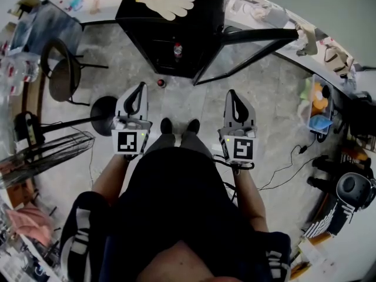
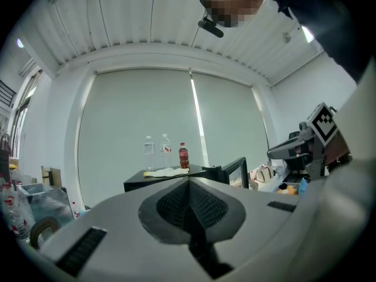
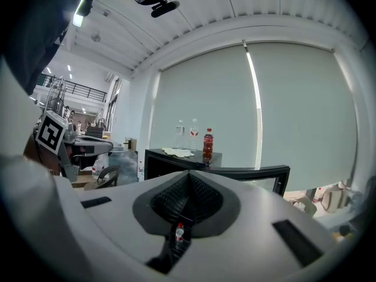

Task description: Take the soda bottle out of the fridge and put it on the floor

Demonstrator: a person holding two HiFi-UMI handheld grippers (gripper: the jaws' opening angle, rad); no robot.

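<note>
A black fridge (image 1: 170, 25) stands ahead of me with its glass door (image 1: 247, 54) swung open to the right. Inside it stands a small bottle (image 1: 178, 50) with a red and white label, also seen through the right jaws' lower gap as a bottle (image 3: 179, 234). On the fridge top a red soda bottle (image 3: 207, 144) (image 2: 183, 155) stands beside two clear water bottles (image 2: 157, 151). My left gripper (image 1: 141, 87) (image 2: 189, 181) and right gripper (image 1: 232, 93) (image 3: 189, 174) are held side by side at waist height, well short of the fridge. Both are shut and hold nothing.
A pale glove (image 1: 167, 0) lies on the fridge top. A small red round thing (image 1: 160, 83) sits on the floor before the fridge. A chair (image 1: 64, 75) and a fan (image 1: 47, 151) stand at the left. Cables (image 1: 288, 166) and cluttered tables (image 1: 329, 98) are at the right.
</note>
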